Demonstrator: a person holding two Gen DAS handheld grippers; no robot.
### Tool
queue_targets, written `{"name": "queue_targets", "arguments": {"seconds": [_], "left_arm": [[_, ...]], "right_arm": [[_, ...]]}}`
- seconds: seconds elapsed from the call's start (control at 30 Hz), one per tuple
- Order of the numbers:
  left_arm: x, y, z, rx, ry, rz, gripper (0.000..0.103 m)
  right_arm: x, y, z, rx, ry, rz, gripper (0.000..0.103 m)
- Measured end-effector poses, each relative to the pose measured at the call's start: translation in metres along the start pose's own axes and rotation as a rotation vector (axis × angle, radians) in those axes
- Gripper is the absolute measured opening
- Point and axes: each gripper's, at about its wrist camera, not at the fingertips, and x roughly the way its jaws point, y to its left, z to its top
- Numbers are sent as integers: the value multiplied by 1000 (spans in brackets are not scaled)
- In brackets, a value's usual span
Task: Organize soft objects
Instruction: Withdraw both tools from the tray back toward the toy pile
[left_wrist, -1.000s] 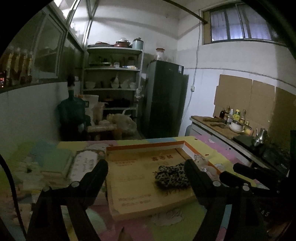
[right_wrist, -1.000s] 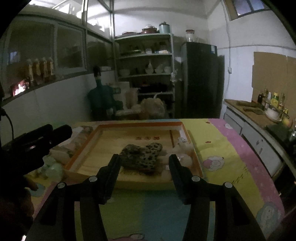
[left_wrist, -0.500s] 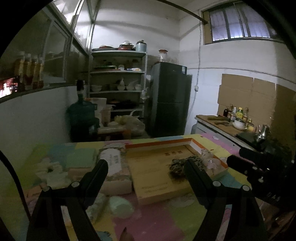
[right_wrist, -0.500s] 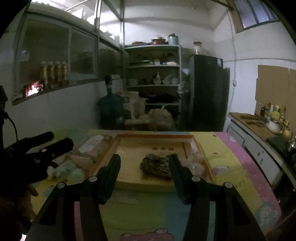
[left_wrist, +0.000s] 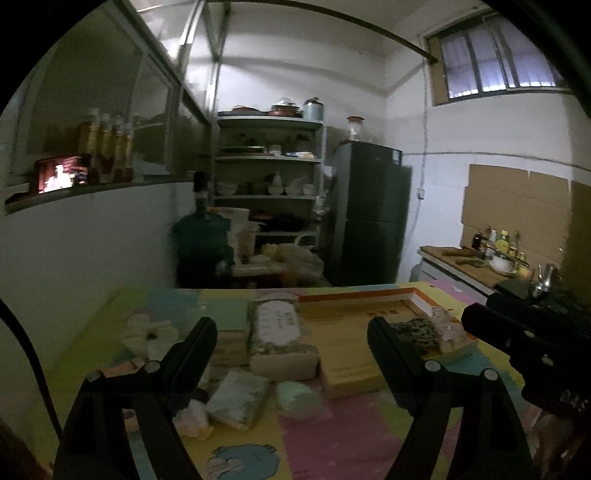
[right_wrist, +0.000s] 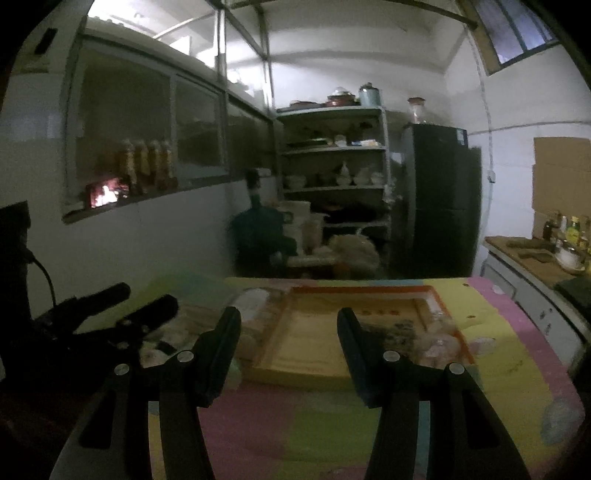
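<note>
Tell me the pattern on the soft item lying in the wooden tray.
Leopard-style spots, dark on tan, on the soft item in the wooden tray; clearest in the left wrist view.

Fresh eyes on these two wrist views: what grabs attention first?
The shallow wooden tray in the middle of the pastel patchwork table cover, with a leopard-print soft item in its right part. Left of the tray lies a heap of pale soft packs. Both tongs, left and right, stand open and empty in the foreground.
</note>
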Motion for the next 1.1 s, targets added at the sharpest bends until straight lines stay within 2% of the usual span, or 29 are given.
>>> {"name": "queue_targets", "arguments": {"seconds": [0.33,0.6,0.67,1.1], "left_arm": [[-23,36,-5,-48,-29,56,83],[-31,58,-11,-49,-37,101,83],[-35,65,-13,-50,-41,115,83],[-42,94,-25,-20,-40,168,83]], "right_arm": [[-2,48,-4,-7,-24,66,57],[0,68,-9,8,-26,104,57],[1,73,-10,9,-26,107,67],[10,89,-16,-5,-15,122,72]]}}
